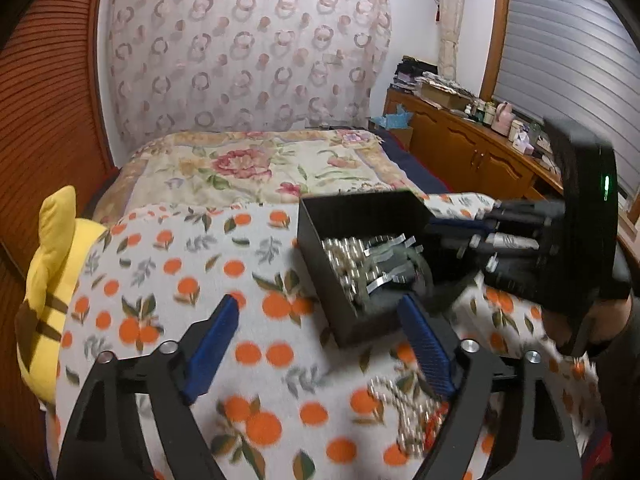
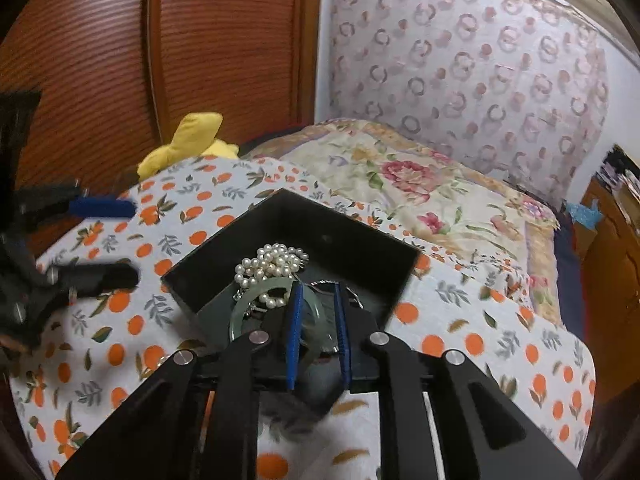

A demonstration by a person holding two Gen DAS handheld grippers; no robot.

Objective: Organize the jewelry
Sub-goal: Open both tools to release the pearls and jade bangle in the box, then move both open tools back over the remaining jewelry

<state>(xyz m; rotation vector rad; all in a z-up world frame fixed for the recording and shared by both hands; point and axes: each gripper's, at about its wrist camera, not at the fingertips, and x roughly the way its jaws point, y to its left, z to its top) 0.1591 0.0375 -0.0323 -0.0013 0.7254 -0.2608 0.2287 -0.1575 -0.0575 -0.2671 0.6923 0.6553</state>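
A black open box [image 1: 352, 216] [image 2: 340, 236] sits on an orange-print cloth [image 1: 168, 256]. It holds a white pearl necklace [image 2: 272, 264] and a pale green jade bangle [image 2: 248, 308]. My right gripper [image 2: 318, 292] reaches into the box, its blue pads [image 2: 294, 332] close on either side of the bangle's rim; it also shows in the left wrist view [image 1: 416, 268]. My left gripper [image 1: 320, 312] is open and empty, just left of the box. A beaded chain [image 1: 404, 408] lies on the cloth by the left gripper's right finger.
A yellow plush toy [image 1: 52, 264] lies at the cloth's left edge. A floral bedspread [image 1: 256, 164] stretches behind. A wooden cabinet [image 1: 472, 148] with clutter stands at right. A wooden wardrobe [image 2: 160, 52] stands at left.
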